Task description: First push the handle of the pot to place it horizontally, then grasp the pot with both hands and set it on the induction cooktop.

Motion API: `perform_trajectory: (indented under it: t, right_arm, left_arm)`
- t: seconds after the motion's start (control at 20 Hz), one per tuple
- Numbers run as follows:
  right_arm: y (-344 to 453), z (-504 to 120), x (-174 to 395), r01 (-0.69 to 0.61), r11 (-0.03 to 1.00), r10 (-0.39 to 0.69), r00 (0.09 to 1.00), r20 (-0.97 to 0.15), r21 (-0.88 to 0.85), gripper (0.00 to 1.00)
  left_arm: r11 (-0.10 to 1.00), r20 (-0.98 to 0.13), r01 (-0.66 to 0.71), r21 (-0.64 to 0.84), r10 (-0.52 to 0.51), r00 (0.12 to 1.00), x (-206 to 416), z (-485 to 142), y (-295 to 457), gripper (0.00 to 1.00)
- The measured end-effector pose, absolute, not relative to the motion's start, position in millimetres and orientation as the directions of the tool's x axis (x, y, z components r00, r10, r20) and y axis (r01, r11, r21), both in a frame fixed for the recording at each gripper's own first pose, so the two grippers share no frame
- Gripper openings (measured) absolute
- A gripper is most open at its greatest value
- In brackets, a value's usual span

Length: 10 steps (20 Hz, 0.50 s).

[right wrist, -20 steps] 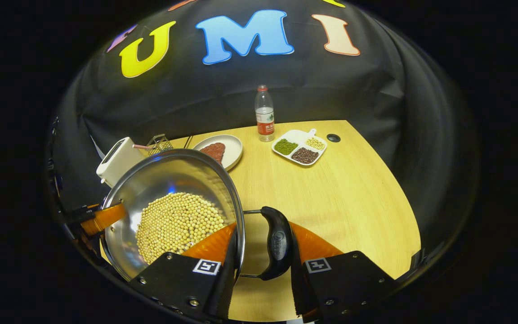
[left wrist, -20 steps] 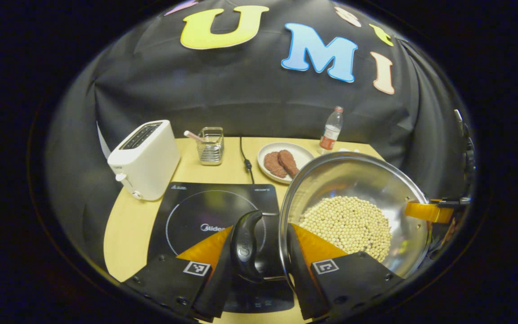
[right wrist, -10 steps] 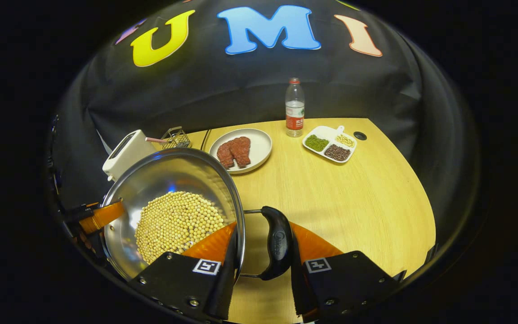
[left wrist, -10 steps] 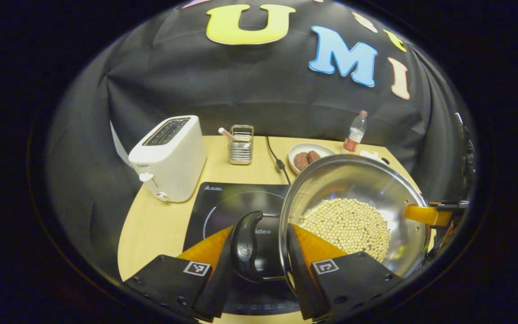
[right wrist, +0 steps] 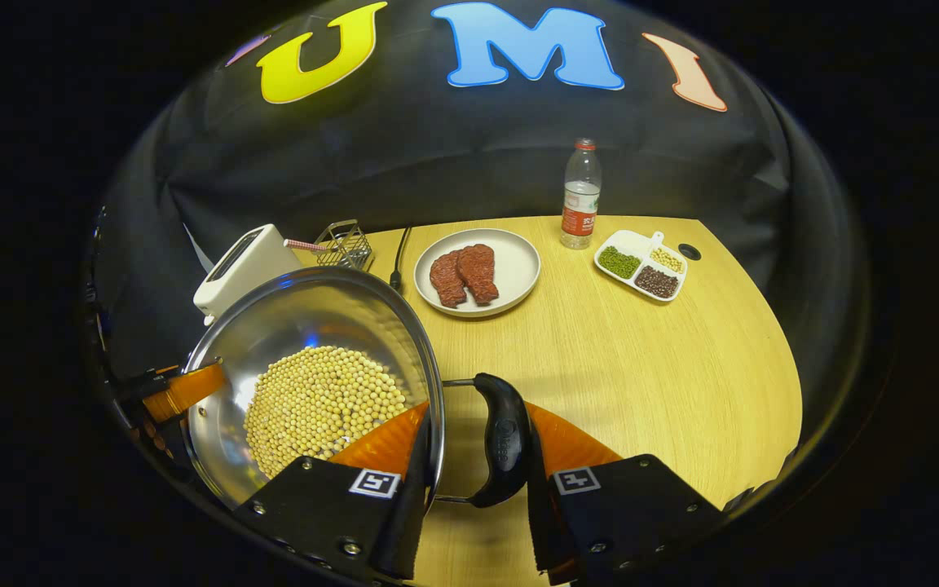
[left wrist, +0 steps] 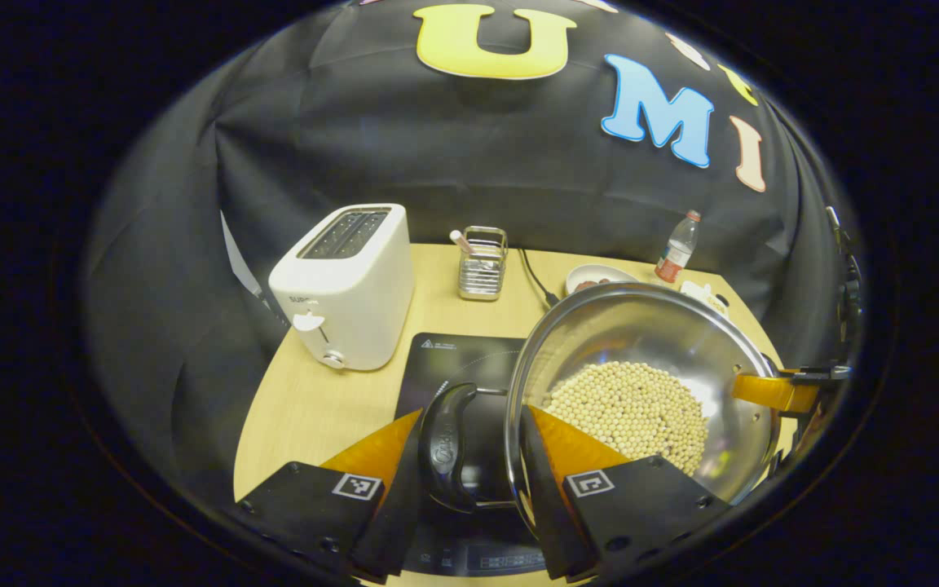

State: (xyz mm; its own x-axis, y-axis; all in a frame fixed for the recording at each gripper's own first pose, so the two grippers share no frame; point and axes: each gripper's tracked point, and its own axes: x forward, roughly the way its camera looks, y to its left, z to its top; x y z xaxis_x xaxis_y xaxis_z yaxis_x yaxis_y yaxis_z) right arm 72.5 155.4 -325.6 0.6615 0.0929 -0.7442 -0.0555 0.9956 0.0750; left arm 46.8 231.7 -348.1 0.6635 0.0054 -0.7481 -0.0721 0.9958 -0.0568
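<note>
A steel pot (left wrist: 649,326) holding pale beans (left wrist: 632,412) hangs above the table, carried from both sides. My left gripper (left wrist: 469,465) is shut on the pot's black left handle (left wrist: 445,444) and rim. My right gripper (right wrist: 469,456) is shut on the black right handle (right wrist: 502,436) and the rim of the pot (right wrist: 306,318). In the left gripper view the black induction cooktop (left wrist: 453,363) lies under and to the left of the pot. The right gripper's orange finger (left wrist: 767,391) shows at the pot's far side; the left gripper's orange finger (right wrist: 184,391) shows in the right gripper view.
A white toaster (left wrist: 343,285) stands left of the cooktop, a wire holder (left wrist: 482,265) behind it, with the cooktop's cord beside. A plate with meat (right wrist: 478,273), a water bottle (right wrist: 579,196) and a divided dish of beans (right wrist: 641,265) sit at the back of the wooden table (right wrist: 649,375).
Both grippers have carried the pot leftward toward the cooktop. The toaster and cooktop have shifted right in the left gripper view; the plate and bottle have shifted right in the right gripper view.
</note>
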Motion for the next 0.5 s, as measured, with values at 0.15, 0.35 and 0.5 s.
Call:
perform_trajectory:
  t: [0.15, 0.35, 0.5]
  right_arm:
    - [171, -330, 76, -0.058, 0.995, 0.097, 0.654, -0.750, 0.078, 0.54]
    - [189, -337, 82, -0.058, 0.995, 0.099, 0.647, -0.756, 0.080, 0.54]
    - [203, -343, 85, -0.057, 0.995, 0.098, 0.641, -0.762, 0.080, 0.54]
  left_arm:
    - [0.995, -0.751, -0.078, -0.055, 0.011, 0.660, 48, -352, 248, 0.65]
    - [0.995, -0.755, -0.085, -0.056, 0.013, 0.656, 54, -358, 268, 0.65]
    - [0.995, -0.760, -0.088, -0.057, 0.014, 0.650, 57, -365, 284, 0.65]
